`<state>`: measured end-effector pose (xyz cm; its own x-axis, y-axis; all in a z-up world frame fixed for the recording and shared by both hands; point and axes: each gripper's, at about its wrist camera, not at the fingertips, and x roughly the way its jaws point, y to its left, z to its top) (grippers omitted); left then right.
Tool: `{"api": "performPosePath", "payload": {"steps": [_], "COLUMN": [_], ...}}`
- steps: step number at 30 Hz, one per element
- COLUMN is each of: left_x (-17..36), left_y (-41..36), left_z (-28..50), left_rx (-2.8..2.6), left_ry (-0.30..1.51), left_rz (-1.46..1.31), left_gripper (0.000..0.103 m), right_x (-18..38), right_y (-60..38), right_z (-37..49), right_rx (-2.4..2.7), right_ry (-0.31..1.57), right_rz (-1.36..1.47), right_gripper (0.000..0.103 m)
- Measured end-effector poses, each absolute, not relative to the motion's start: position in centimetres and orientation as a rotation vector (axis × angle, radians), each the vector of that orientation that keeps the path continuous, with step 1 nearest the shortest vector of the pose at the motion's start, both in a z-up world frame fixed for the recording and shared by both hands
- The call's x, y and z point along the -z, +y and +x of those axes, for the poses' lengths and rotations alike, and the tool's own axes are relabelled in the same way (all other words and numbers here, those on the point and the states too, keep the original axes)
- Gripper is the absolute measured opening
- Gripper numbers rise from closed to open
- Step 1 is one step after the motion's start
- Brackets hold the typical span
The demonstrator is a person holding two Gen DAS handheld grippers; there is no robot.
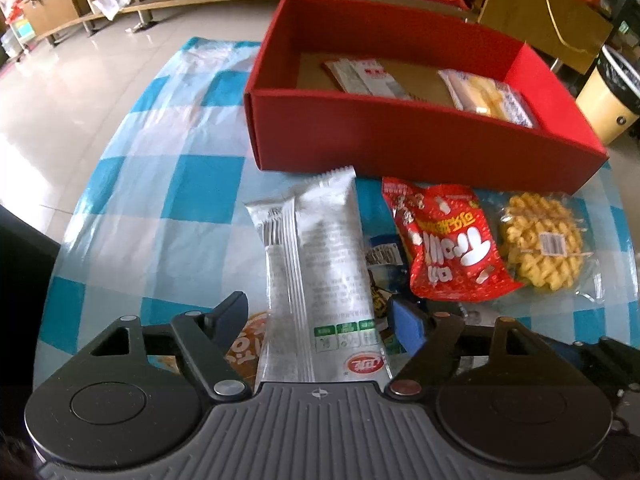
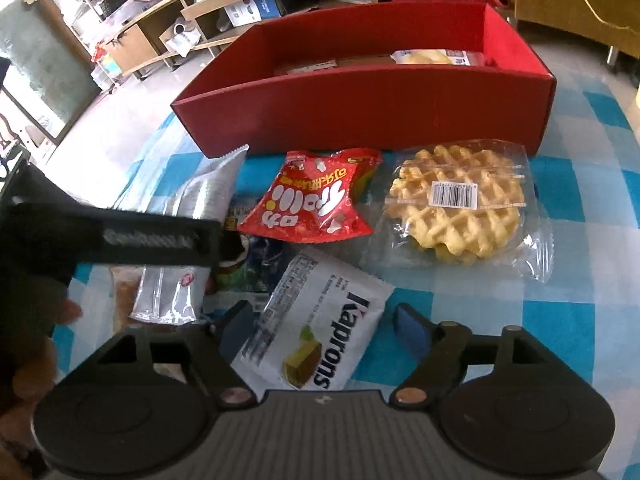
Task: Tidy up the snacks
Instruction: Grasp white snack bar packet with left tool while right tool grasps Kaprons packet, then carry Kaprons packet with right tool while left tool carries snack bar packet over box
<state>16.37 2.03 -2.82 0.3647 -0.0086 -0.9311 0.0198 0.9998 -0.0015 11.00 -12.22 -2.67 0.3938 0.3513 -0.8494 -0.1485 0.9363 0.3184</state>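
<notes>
Only right wrist view shows white Kaprons packet (image 2: 320, 336) between open jaws.

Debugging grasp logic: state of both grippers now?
Left gripper: open, silver packet between the jaws, not gripped.
Right gripper: open, Kaprons packet between the jaws, not gripped.

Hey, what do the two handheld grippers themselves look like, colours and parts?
Both match: the left gripper and the right gripper each have a grey ribbed body, two round black discs, black angular linkage arms with silver or copper-coloured rivets, and blue pads on the fingers. A small cross mark sits on each body's front edge. No cables or sleeves are visible.
</notes>
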Motion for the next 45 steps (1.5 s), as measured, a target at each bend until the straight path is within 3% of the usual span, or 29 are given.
{"api": "performPosePath", "payload": {"steps": [2,3,4,6,9,25,29,30,32,34,37,39,40,45], "left_x": [2.8,2.7,2.6,2.2,1.9,1.2,2.0,2.2,2.6,3.0,3.2,3.3,3.4,2.9], "left_y": [2.1,2.1,2.2,2.2,1.7,0.3,-0.1,0.0,-0.1,-0.2,-0.7,-1.0,-1.1,-0.9], "left_z": [16.5,16.5,16.6,16.5,16.2,12.2,12.4,12.5,12.7,12.7,12.8,12.7,12.7,12.3], "left_rx": [0.014,0.016,0.025,0.044,0.04,0.107,0.111,0.11,0.098,0.092,0.088,0.091,0.087,0.104], "left_ry": [1.198,1.198,1.198,1.2,1.186,1.182,1.191,1.194,1.203,1.211,1.214,1.228,1.234,1.224], "left_rz": [-0.003,-0.01,-0.023,-0.045,0.011,0.056,0.067,0.062,0.068,0.078,0.098,0.106,0.112,0.115], "left_gripper": [0.085,0.08,0.075,0.062,0.059,0.059,0.082,0.084,0.085,0.085,0.082,0.07,0.069,0.058], "right_x": [2.6,2.6,2.6,2.7,2.2,0.4,1.7,1.7,1.8,1.9,2.2,2.3,2.3,1.4], "right_y": [-12.0,-11.8,-11.6,-11.5,-12.4,-15.2,-15.6,-15.6,-15.5,-15.3,-15.1,-15.3,-15.3,-15.2], "right_z": [11.0,10.9,10.8,10.8,10.7,7.9,8.1,8.2,8.2,8.1,7.6,7.0,6.8,5.6], "right_rx": [-0.324,-0.327,-0.328,-0.326,-0.33,-0.289,-0.281,-0.283,-0.271,-0.265,-0.265,-0.248,-0.253,-0.241], "right_ry": [1.119,1.112,1.101,1.087,1.077,1.068,1.105,1.104,1.106,1.119,1.129,1.115,1.109,1.076], "right_rz": [0.188,0.166,0.142,0.104,0.121,0.041,0.049,0.048,0.041,0.027,0.025,0.043,0.052,0.051], "right_gripper": [0.074,0.073,0.067,0.064,0.046,0.046,0.049,0.051,0.066,0.067,0.067,0.065,0.055,0.042]}}
